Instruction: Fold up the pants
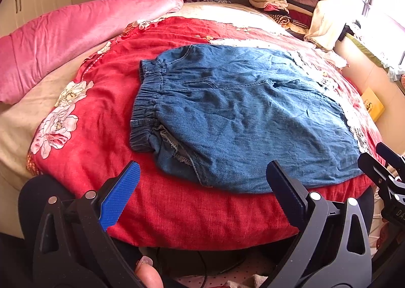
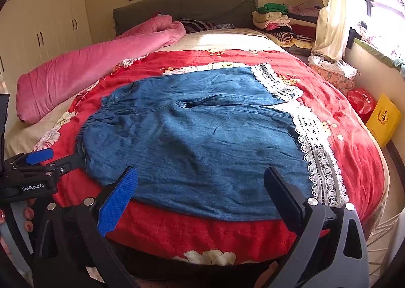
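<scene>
Blue denim pants [image 1: 243,115] [image 2: 202,136] lie spread flat on the red floral bedspread [image 1: 106,141] [image 2: 341,136], elastic waistband [image 1: 148,100] to the left, white lace hems [image 2: 314,151] to the right. My left gripper [image 1: 202,184] hovers open just before the pants' near edge, near the waist end, with nothing between its fingers. My right gripper [image 2: 200,186] stands open over the near edge toward the lace end, also empty. Each gripper shows at the side of the other's view: the right gripper [image 1: 379,158], the left gripper [image 2: 40,161].
A pink quilt [image 1: 76,39] [image 2: 88,65] lies rolled along the bed's left side. Stacked folded clothes [image 1: 276,1] [image 2: 278,22] sit at the far right by the headboard. A yellow box [image 2: 383,120] and red bag [image 2: 362,103] rest beside the bed under the window.
</scene>
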Action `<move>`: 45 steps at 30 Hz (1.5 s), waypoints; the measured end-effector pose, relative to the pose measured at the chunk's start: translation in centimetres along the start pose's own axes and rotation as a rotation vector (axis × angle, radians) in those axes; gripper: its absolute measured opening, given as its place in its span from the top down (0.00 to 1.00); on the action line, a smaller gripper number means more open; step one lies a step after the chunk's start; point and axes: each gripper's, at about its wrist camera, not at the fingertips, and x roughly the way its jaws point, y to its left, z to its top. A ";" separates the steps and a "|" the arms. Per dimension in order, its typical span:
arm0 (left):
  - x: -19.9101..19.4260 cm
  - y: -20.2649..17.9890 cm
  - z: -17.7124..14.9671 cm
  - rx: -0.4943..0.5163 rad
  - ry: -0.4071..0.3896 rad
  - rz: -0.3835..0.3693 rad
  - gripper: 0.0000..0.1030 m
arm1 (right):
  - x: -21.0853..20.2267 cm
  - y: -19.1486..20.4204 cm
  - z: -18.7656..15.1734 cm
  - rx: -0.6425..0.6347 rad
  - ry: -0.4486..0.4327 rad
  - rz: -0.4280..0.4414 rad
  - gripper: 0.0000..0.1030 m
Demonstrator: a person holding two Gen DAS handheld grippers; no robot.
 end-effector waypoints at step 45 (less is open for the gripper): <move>4.0 4.0 6.3 -0.015 0.014 -0.016 0.09 | 5.7 -0.1 9.0 -0.067 0.081 0.161 0.04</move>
